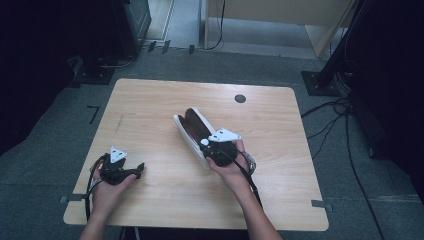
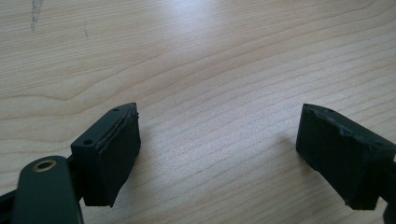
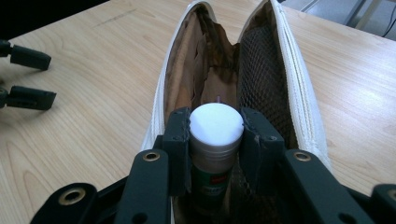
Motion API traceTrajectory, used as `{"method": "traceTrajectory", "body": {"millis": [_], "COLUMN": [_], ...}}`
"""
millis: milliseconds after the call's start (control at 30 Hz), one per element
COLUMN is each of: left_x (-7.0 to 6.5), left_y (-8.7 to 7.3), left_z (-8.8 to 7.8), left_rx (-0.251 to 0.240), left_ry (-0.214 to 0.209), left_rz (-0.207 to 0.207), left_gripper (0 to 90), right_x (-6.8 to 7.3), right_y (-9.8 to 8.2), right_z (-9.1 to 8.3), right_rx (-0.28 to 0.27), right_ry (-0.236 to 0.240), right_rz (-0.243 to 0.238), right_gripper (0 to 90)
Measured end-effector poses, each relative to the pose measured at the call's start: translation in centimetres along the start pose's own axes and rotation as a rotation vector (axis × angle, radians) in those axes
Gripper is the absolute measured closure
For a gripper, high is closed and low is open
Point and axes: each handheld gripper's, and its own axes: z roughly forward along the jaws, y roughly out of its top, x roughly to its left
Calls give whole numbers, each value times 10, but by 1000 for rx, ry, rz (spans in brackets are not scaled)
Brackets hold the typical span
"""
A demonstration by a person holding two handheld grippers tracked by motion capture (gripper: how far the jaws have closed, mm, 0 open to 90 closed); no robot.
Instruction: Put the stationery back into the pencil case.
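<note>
The right gripper (image 3: 216,140) pinches a white-capped tube (image 3: 215,135) between its fingers (image 3: 176,140), cap pointing straight ahead into the open white pouch (image 3: 299,93) that lies on the table (image 1: 150,100) directly beyond the fingertips. The pouch's long axis runs on in line with the tube, so the likely move is a straight push forward along that line. The left gripper (image 1: 131,171) rests well off to the side, fingers (image 2: 112,154) spread and empty, leaving the right hand (image 1: 232,167) the nearer one.
</note>
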Motion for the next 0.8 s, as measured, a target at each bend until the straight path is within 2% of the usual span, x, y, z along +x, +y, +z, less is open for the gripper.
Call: {"method": "traceTrajectory", "body": {"millis": [400,800], "left_x": [0,0], "left_y": [0,0], "left_z": [0,0], "left_rx": [1,-2], "left_ry": [-1,0], "left_rz": [0,2], "left_gripper": [140,140], "right_x": [5,8], "right_y": [9,18], "right_z": [16,29], "right_rx": [2,13], "right_ry": [-43,-75], "right_rz": [29,36], "right_gripper": [654,652]}}
